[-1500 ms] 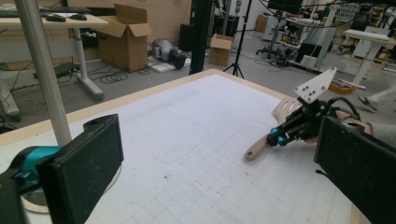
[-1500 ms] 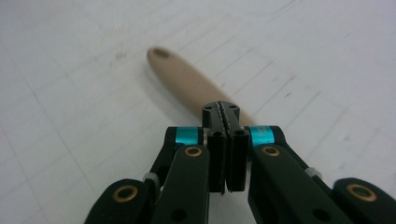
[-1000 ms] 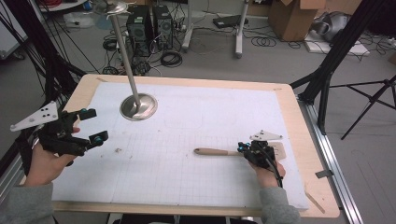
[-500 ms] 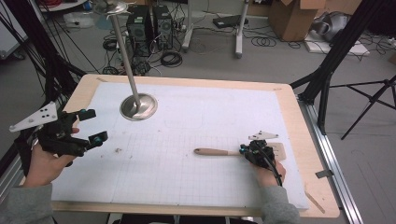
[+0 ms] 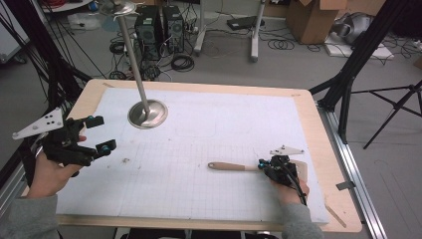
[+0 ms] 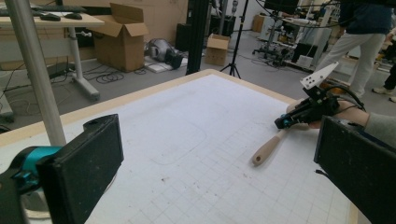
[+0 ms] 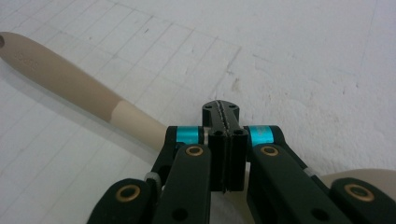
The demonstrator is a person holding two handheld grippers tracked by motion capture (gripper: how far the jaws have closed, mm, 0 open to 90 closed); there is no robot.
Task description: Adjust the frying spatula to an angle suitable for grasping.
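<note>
I'm holding my right tongs [image 5: 271, 167] low at the near right of the table [image 5: 318, 134], their jaws pressed fully together, and they are sitting over the neck of the wooden spatula [image 5: 234, 166], which is lying flat on the white grid mat [image 5: 209, 144] with its handle pointing left and its pale blade [image 7: 369, 179] peeking out under my hand. Whether the closed tips are actually pinching the wood I cannot tell. My left tongs [image 5: 92, 134] are hovering wide open at the near left, holding nothing. The risk, as I'm judging it: shut jaws resting on top could just skid the spatula along the mat or flip it if I lift. Farther back the metal stand [image 5: 147, 113] is rising from its round base. No containers are on this table.
</note>
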